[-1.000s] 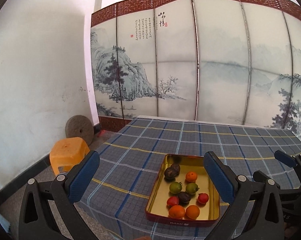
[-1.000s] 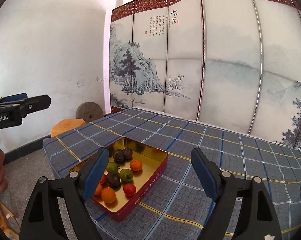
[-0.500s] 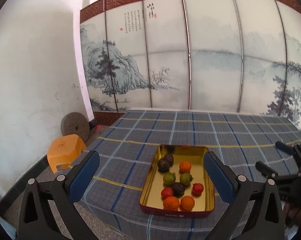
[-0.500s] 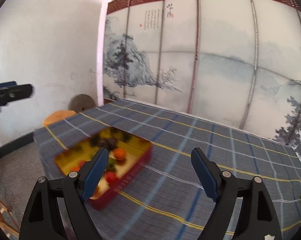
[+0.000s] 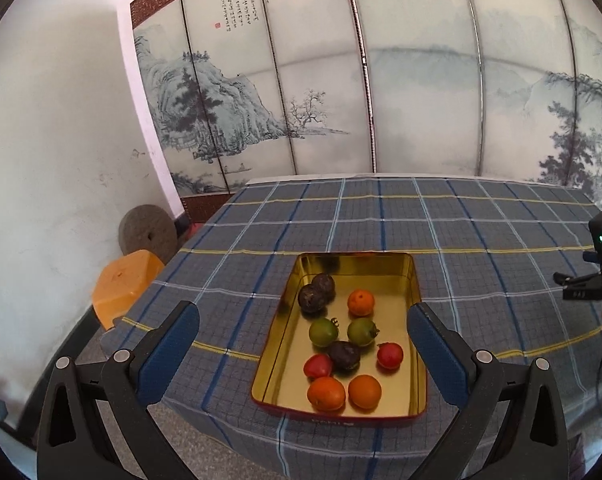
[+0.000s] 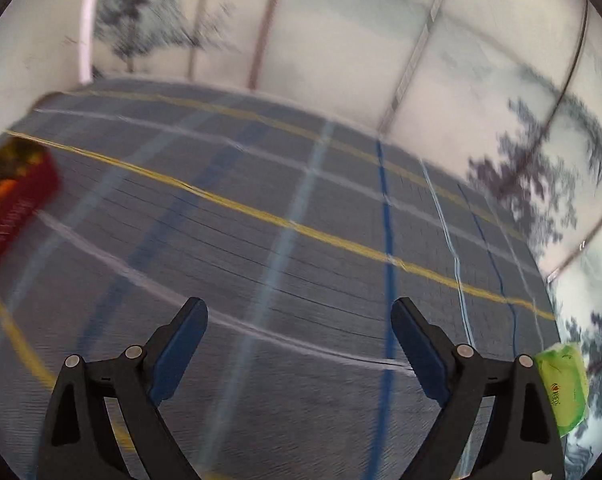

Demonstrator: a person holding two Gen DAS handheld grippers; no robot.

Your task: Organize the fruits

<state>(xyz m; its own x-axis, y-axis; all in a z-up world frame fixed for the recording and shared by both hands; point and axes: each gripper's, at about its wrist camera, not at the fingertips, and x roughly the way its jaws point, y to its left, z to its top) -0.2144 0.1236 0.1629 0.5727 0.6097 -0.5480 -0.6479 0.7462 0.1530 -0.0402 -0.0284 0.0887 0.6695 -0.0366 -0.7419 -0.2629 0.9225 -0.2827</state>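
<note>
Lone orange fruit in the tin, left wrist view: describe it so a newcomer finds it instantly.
On the plaid tablecloth sits a gold-lined tin of small fruits. Look in its far half: the orange fruit lies alone there, right of two dark purple fruits and beyond the two green ones. The other two orange fruits sit side by side at the near wall.

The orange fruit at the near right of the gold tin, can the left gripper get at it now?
Probably yes: the left gripper is open, hovering over the tin, and nothing covers the orange fruit.
</note>
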